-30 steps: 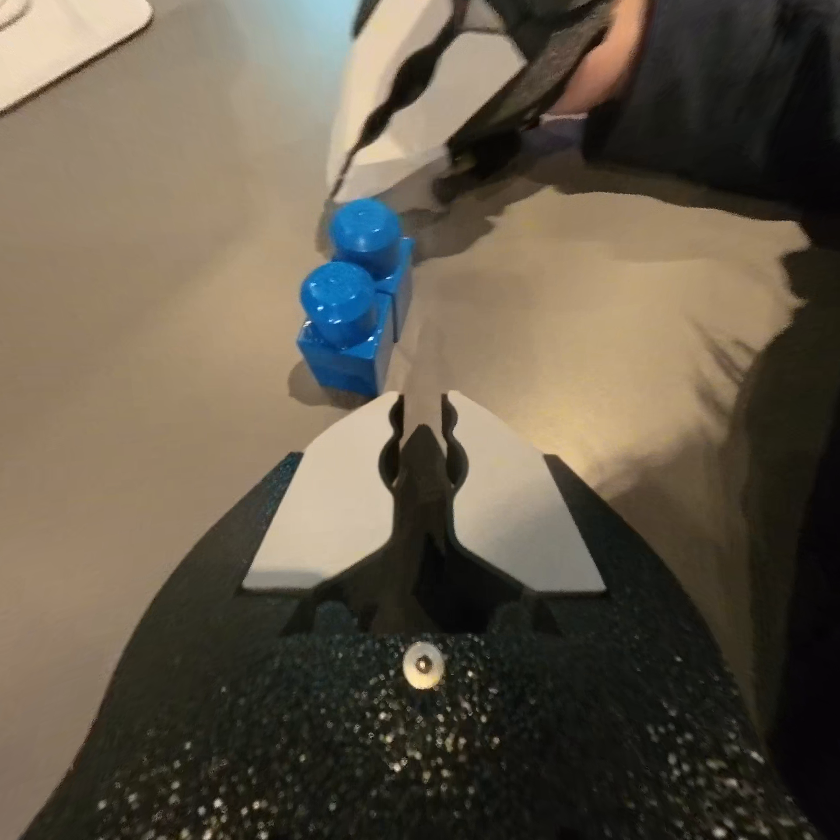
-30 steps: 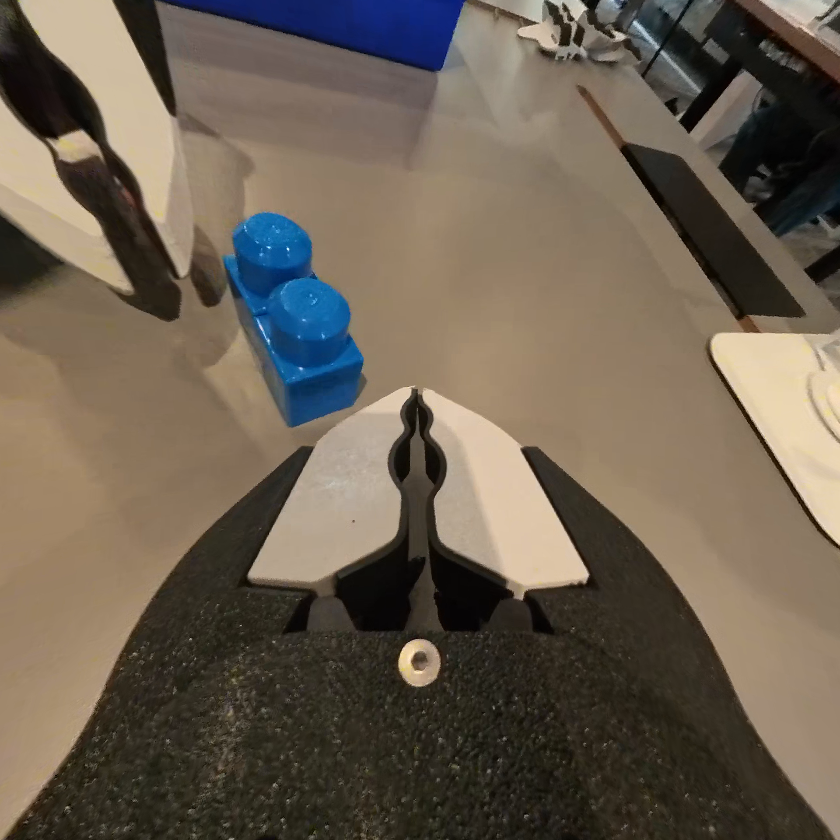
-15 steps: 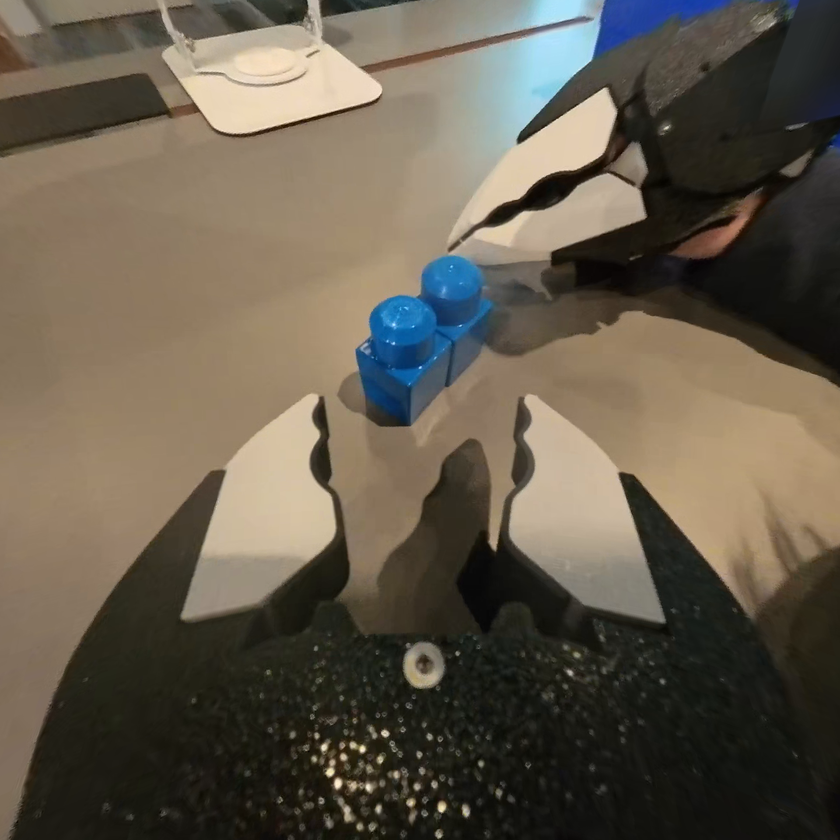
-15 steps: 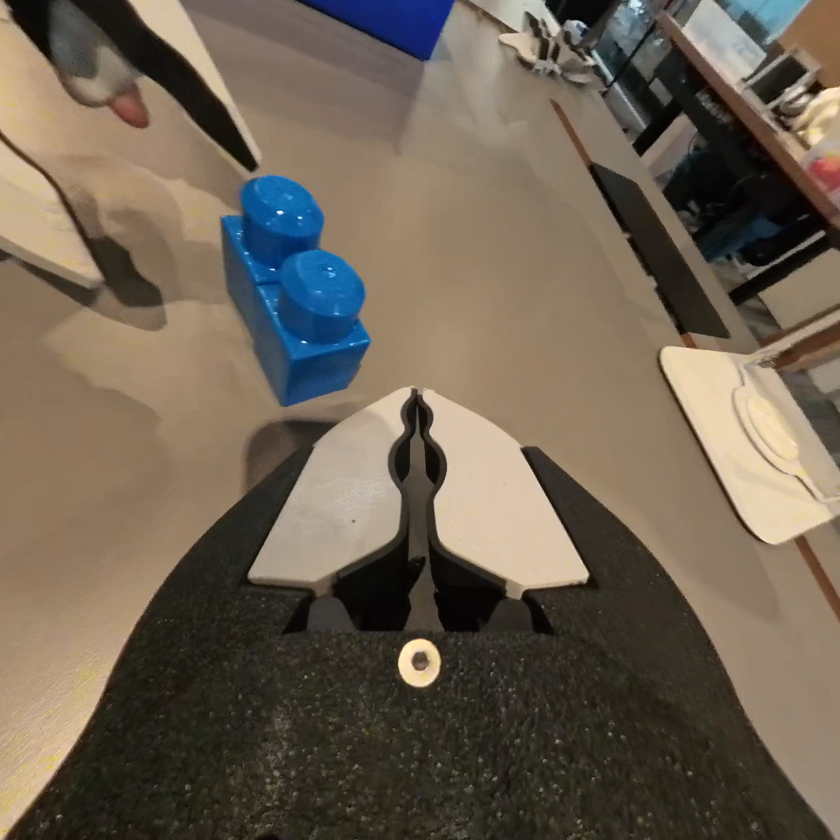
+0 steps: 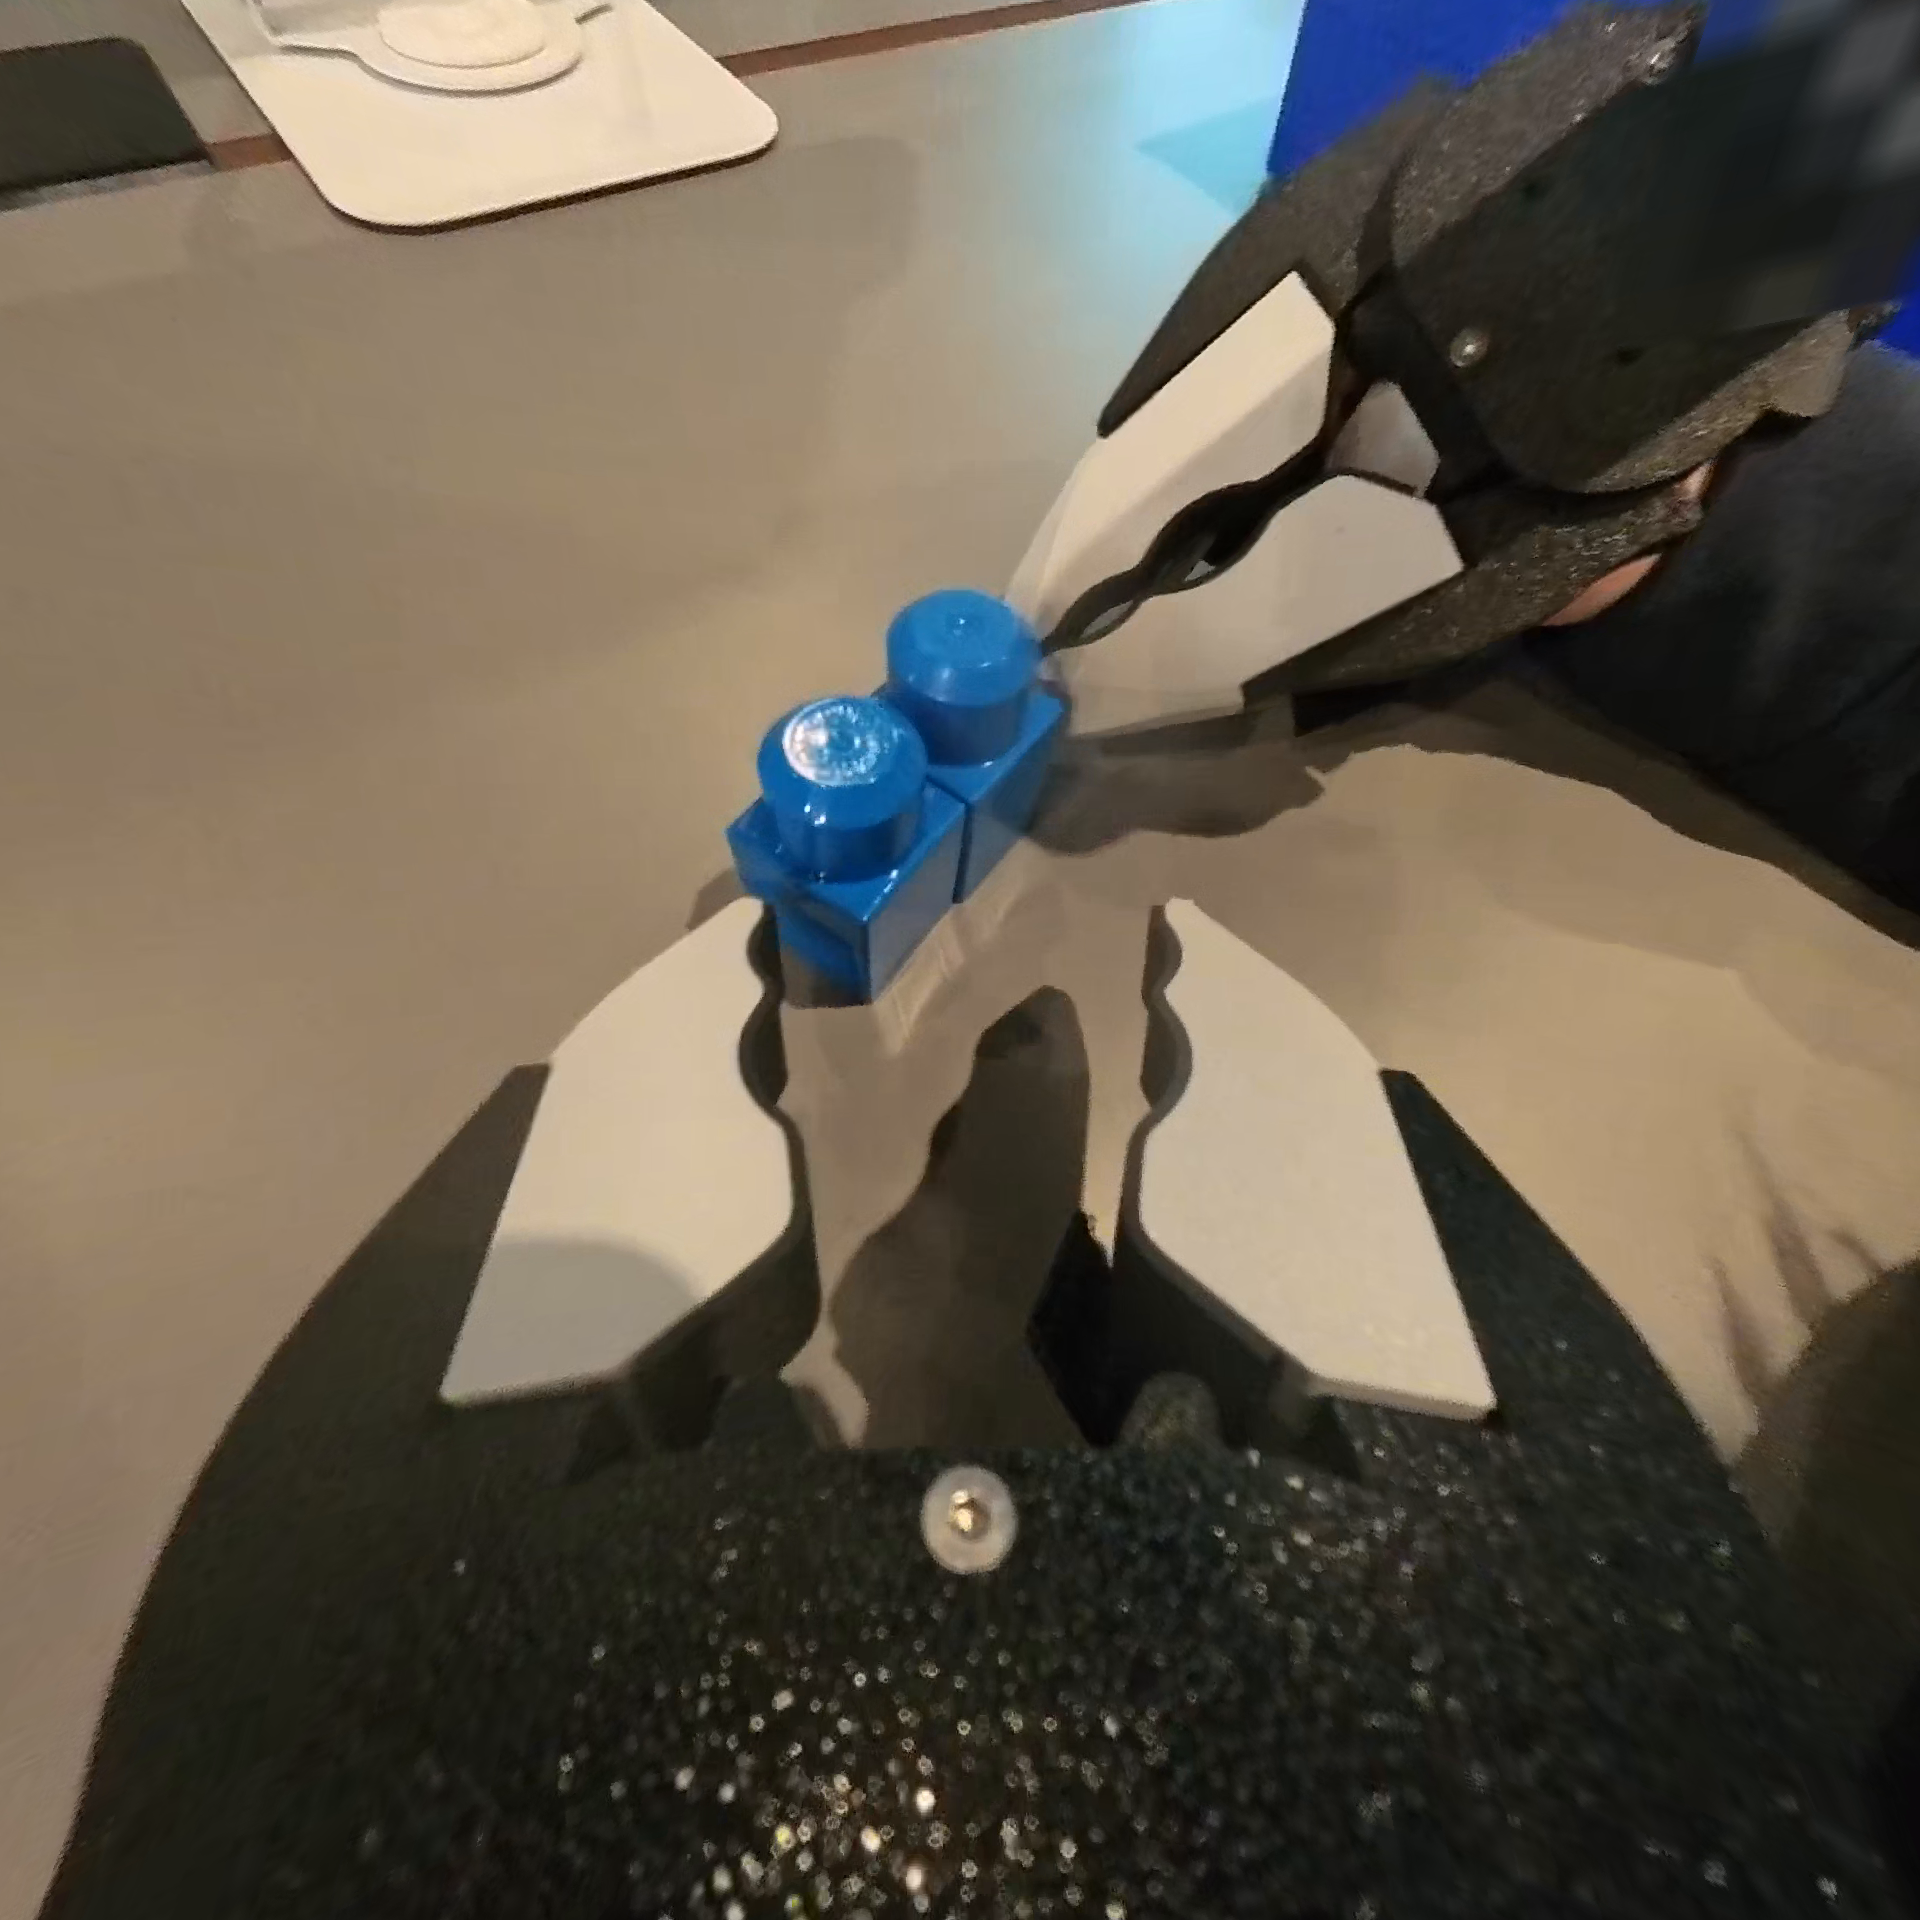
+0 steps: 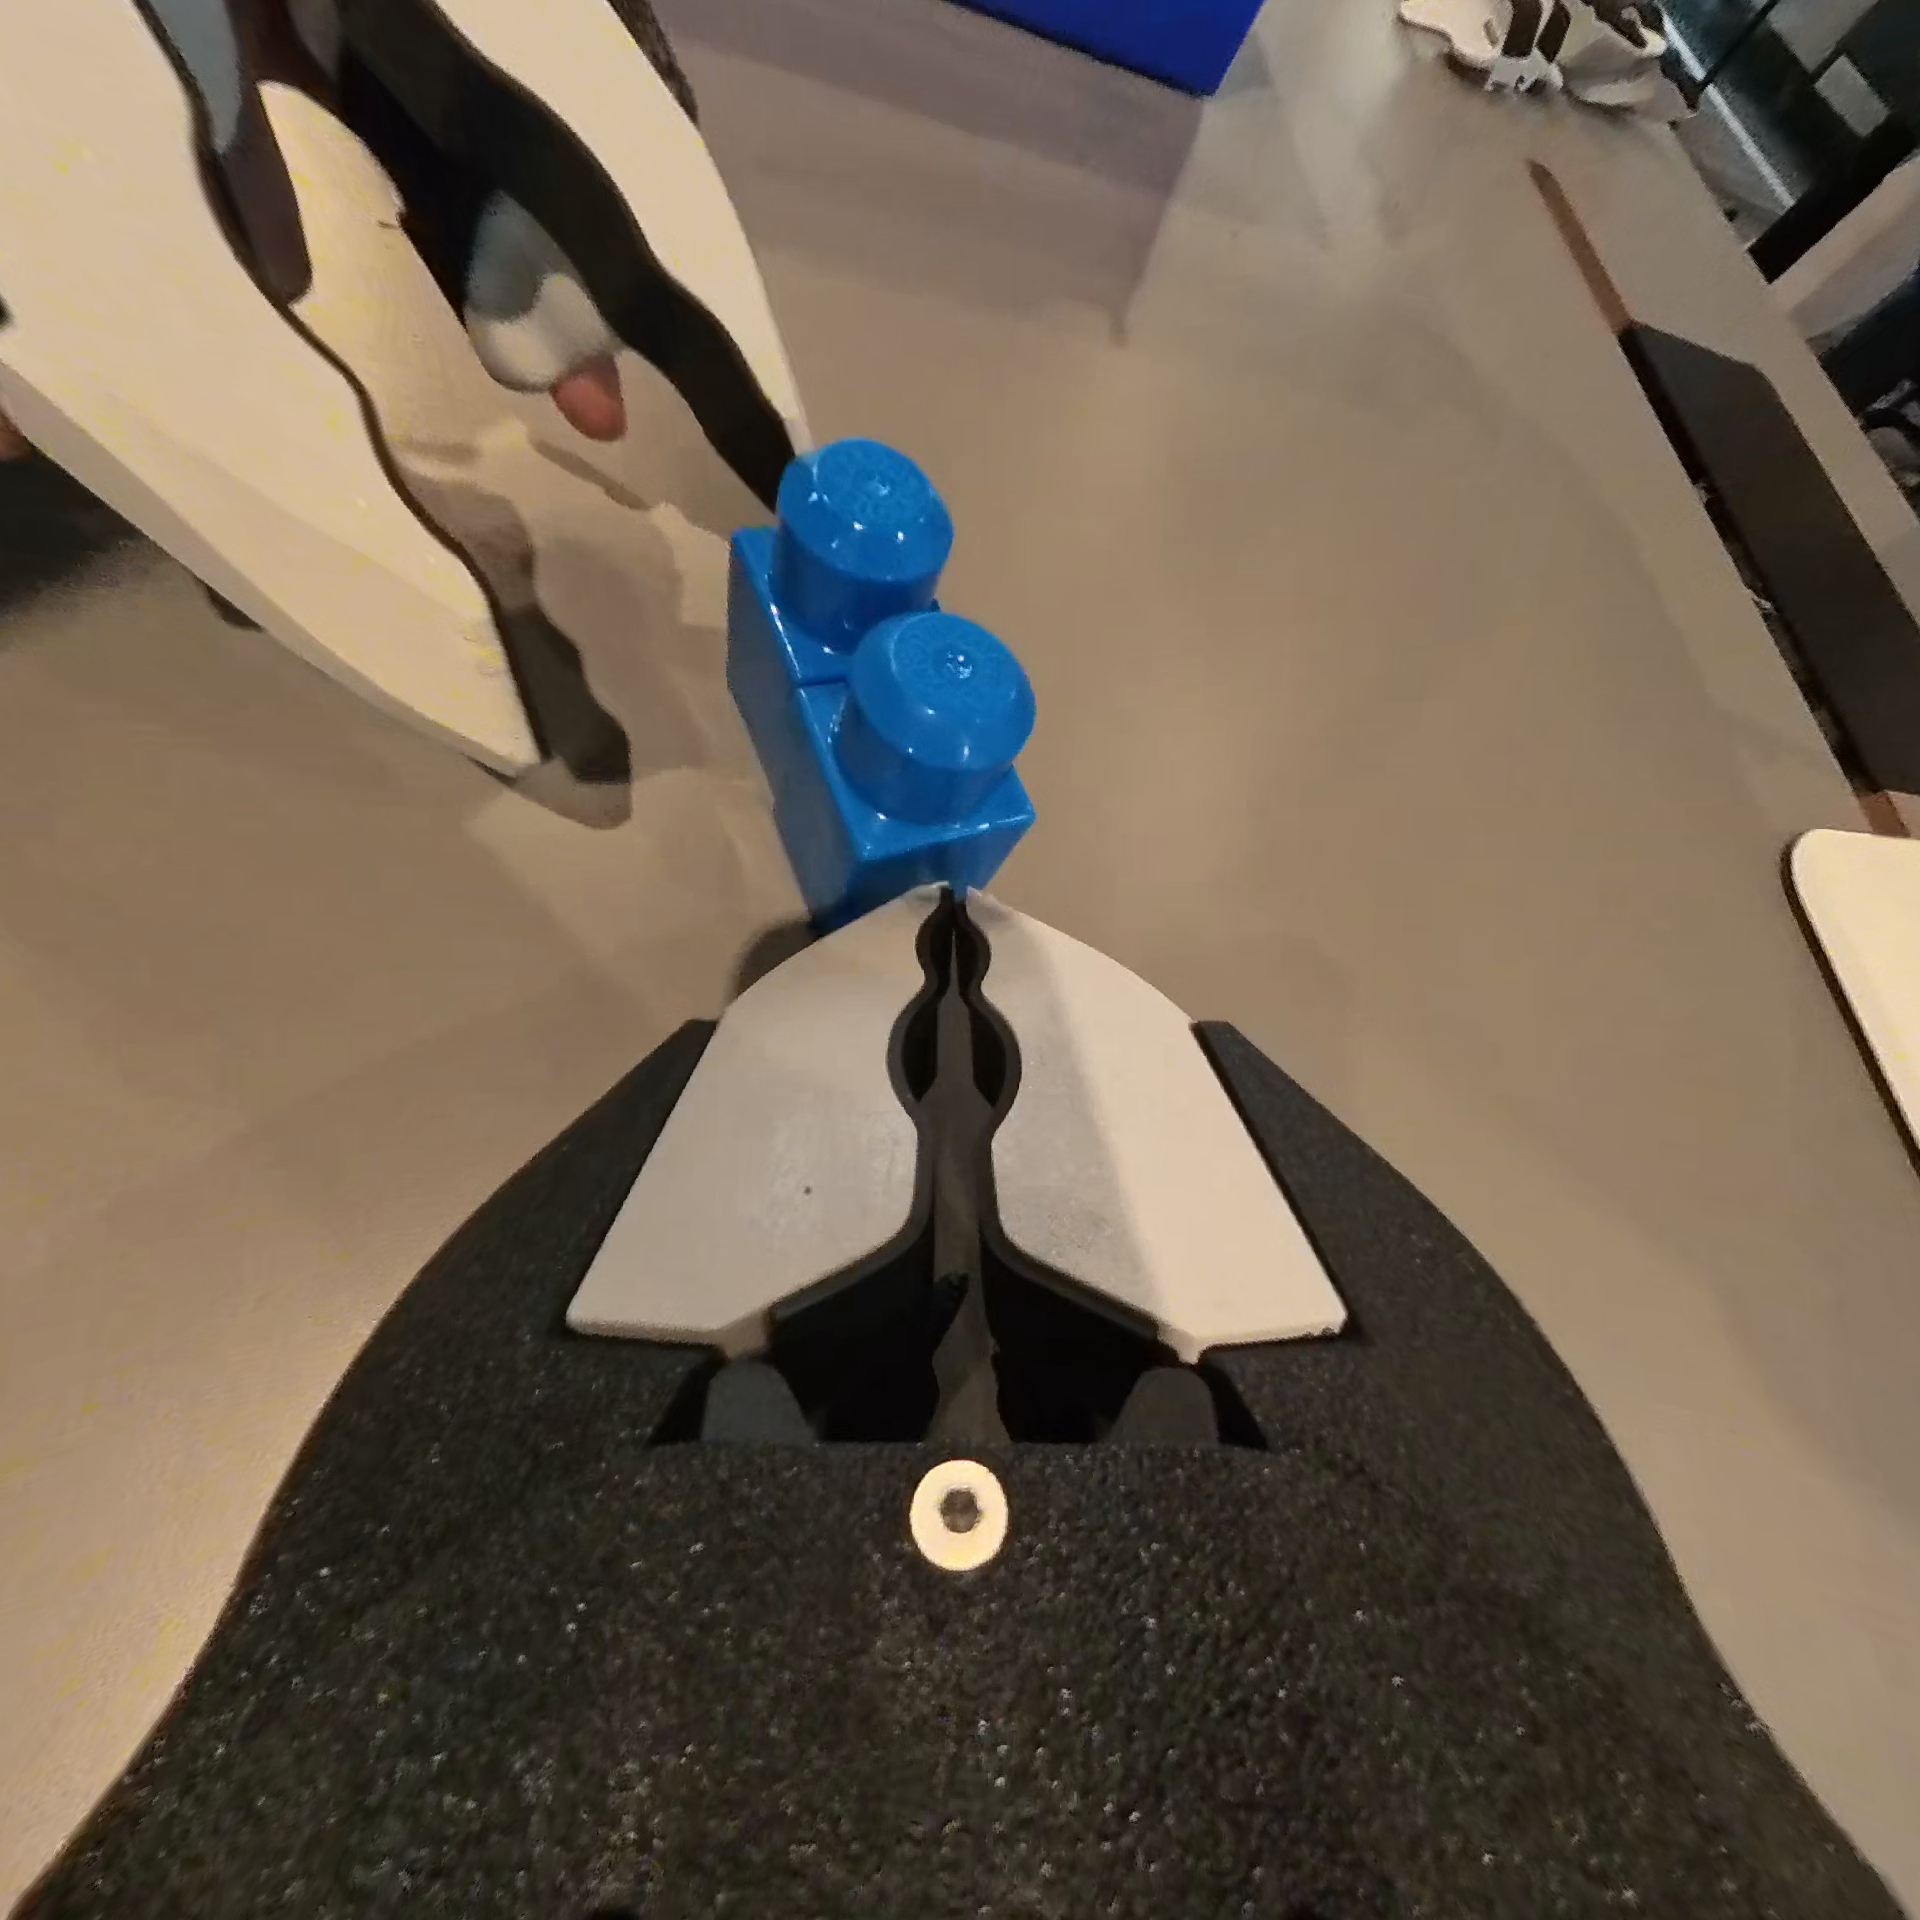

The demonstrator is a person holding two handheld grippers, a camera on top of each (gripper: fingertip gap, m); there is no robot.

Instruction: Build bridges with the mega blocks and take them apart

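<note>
Two blue one-stud mega blocks stand side by side, touching, on the grey table. In the left wrist view the near block sits at my left gripper's left fingertip, and the far block lies behind it. My left gripper is open and empty, and the blocks lie just outside its jaws. My right gripper is shut and empty, with its tip against the end of the block nearest it. The right gripper also shows in the left wrist view. The left gripper also shows in the right wrist view, open beside the other block.
A white mat with a clear stand lies at the back left. A blue box stands behind the right gripper. A person's dark sleeve is at the right. A black pad and another white mat lie near the table's edge.
My left gripper has opened wide and moved up to the blocks. My right gripper, still shut, has moved in until its tip touches the pair's other end.
</note>
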